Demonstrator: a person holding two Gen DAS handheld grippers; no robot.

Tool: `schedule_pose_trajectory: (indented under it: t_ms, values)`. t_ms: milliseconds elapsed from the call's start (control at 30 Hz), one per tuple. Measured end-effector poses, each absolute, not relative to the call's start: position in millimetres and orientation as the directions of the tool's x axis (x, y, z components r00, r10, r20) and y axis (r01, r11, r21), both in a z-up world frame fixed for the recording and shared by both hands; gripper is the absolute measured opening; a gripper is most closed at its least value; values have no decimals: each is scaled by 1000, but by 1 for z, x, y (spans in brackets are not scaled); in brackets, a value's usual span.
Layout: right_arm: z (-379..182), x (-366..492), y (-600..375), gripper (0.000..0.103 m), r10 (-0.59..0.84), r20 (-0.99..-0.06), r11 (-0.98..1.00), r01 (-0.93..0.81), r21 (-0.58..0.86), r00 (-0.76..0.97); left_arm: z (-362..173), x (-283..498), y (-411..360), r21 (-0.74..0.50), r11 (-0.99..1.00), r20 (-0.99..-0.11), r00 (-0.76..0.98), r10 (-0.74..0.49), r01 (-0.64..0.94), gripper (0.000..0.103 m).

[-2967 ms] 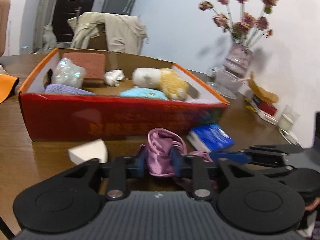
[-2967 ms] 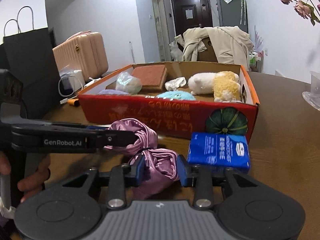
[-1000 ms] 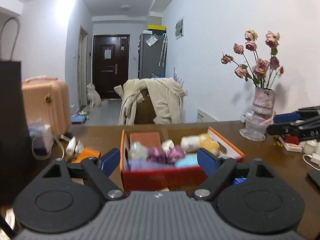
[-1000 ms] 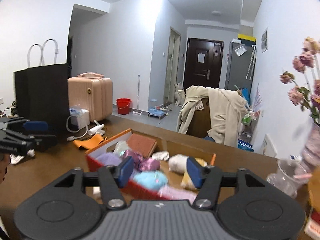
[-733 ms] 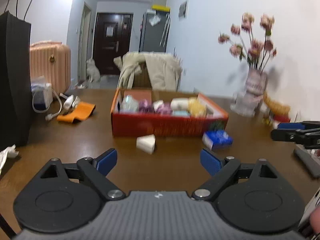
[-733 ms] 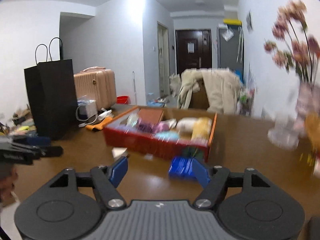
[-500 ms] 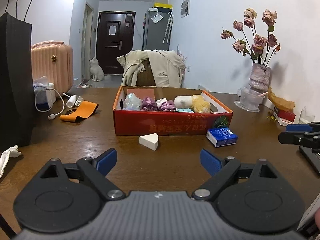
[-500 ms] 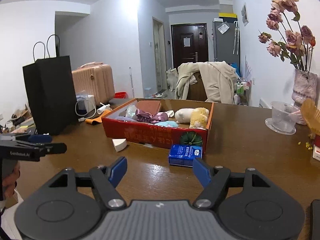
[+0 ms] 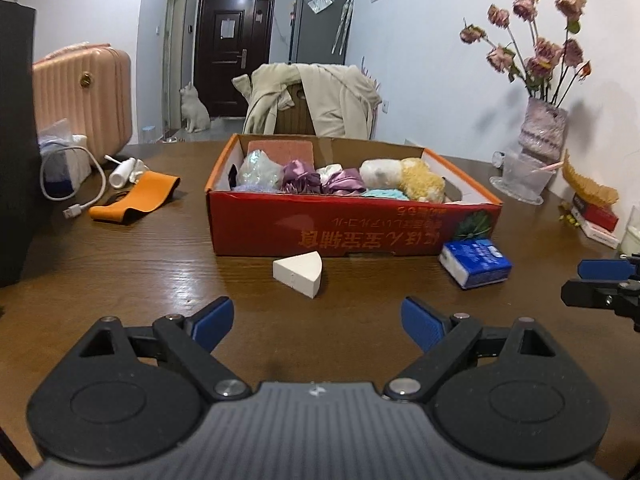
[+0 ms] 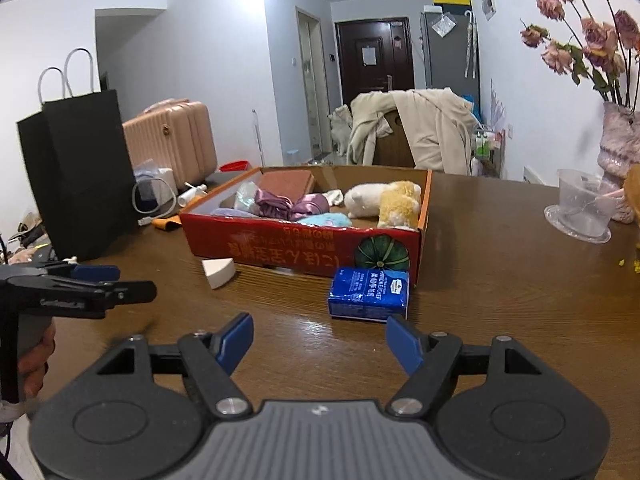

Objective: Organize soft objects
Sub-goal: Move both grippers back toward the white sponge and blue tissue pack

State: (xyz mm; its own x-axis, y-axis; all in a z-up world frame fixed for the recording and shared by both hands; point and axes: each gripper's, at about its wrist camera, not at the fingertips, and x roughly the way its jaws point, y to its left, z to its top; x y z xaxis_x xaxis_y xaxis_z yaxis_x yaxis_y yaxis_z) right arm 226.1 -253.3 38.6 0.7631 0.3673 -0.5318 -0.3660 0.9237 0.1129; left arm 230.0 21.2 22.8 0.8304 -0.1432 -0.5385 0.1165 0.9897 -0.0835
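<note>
A red cardboard box (image 9: 352, 228) (image 10: 304, 246) on the wooden table holds soft things: purple satin cloth (image 9: 320, 178) (image 10: 290, 202), a white and yellow plush toy (image 9: 404, 174) (image 10: 384, 198), a light blue item and a brown pad. A white wedge sponge (image 9: 298, 274) (image 10: 218, 272) and a blue tissue pack (image 9: 476, 262) (image 10: 368, 294) lie in front of the box. My left gripper (image 9: 318, 322) is open and empty, near the sponge. My right gripper (image 10: 318, 338) is open and empty, near the tissue pack.
An orange strap (image 9: 134, 196), a white cable and a black paper bag (image 10: 80, 172) are at the left. A vase of dried roses (image 9: 542, 132) and a clear dish (image 10: 582, 206) stand at the right. A chair with a beige coat (image 9: 312, 98) is behind the table.
Both grippers let go of the purple cloth, which now lies in the box, and drew back open. In the last half second both views moved a little closer to the table.
</note>
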Motion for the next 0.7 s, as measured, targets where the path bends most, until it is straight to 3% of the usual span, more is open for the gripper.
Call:
schedule_pose_trajectory:
  t_ms: [400,533,700]
  values:
    - [10,291,-245,75,296,-574,952,-287,110,763,-4,304,19,-61,993,-591,798,-117,101,89]
    - [1,316,-237,85,254,-579,963,-256,80,775,-11,323,20,-67,993,-598,792,-120,100,82]
    - [-9,341,-226,85,253,-602,964,-254,85,757,-20,335,21,-82,993,-613,781,-118,87,64]
